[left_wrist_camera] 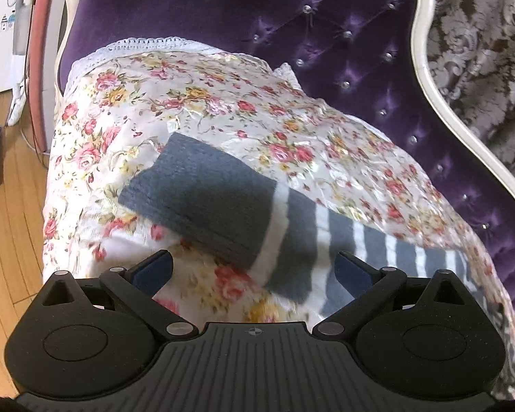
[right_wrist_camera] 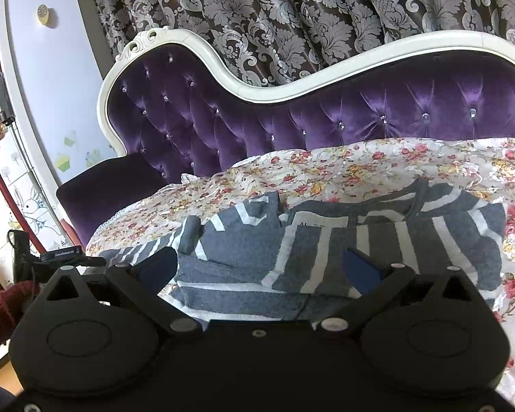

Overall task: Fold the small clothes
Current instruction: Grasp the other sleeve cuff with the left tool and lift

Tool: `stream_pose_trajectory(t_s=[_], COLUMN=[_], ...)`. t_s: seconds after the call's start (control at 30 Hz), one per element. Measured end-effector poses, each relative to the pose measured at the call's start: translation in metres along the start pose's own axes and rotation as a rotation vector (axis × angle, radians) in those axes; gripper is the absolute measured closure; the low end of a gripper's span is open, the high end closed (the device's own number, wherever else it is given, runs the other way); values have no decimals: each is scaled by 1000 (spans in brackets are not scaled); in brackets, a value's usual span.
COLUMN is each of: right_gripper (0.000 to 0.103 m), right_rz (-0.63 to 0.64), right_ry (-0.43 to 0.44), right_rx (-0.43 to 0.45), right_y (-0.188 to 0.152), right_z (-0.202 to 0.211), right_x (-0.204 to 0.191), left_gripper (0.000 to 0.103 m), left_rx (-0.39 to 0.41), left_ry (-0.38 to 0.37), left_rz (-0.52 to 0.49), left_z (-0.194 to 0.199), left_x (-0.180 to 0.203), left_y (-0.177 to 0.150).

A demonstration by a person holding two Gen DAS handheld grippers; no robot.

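My left claw (left_wrist_camera: 254,271) hangs over the garment (left_wrist_camera: 223,206), which lies on the cover (left_wrist_camera: 223,103) spread over the sofa (left_wrist_camera: 360,51). One end of the garment runs out ahead and to the left; the rest trails right, under my right-hand finger. The sofa back rises behind the cover, with the curtain (left_wrist_camera: 480,51) behind that. The floor (left_wrist_camera: 10,206) lies left of the sofa. My right claw (right_wrist_camera: 261,267) sits over the garment's bunched part, and the other claw shows at its left.
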State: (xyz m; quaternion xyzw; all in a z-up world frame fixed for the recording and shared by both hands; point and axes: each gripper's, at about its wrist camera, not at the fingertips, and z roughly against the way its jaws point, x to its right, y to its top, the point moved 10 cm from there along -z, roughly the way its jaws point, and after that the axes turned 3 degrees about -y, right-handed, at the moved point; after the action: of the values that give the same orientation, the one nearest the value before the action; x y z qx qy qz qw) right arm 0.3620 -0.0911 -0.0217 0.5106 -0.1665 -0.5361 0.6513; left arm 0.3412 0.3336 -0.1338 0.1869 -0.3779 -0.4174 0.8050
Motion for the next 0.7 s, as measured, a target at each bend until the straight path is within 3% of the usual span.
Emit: stream_pose_trajectory(t_s=[0.2,0.23,0.27,0.33,0.4,0.5,0.7], right_gripper=[1,1,1,1,1,1,1], right_rz=[2,2,1,4,7,4,-15], right_ry=[-11,-12,-12,-15,-19,-24,-47], right_rx=[-16,-19,-20,-21,-22,-26,-34], right_y=[-3,-4,-4,-4,-5,-5,-3], right_z=[-4,-5,-5,-6,-6,-6,-3], right_x=[3,3,3,3,2,3,9], left_gripper=[2,9,21,75,90,98,98], left_rx=[32,36,43,55,40,87,174], left_ry=[-26,-30,-26,30,24,21,-28], left_rz=[40,50,57,41,40,12,-152], left_z=[-11,-13,-13,-11,-10,5,55], left_x=[-4,-5,-7,-10,-10,3,74], left_y=[13,14,15,18,20,28,54])
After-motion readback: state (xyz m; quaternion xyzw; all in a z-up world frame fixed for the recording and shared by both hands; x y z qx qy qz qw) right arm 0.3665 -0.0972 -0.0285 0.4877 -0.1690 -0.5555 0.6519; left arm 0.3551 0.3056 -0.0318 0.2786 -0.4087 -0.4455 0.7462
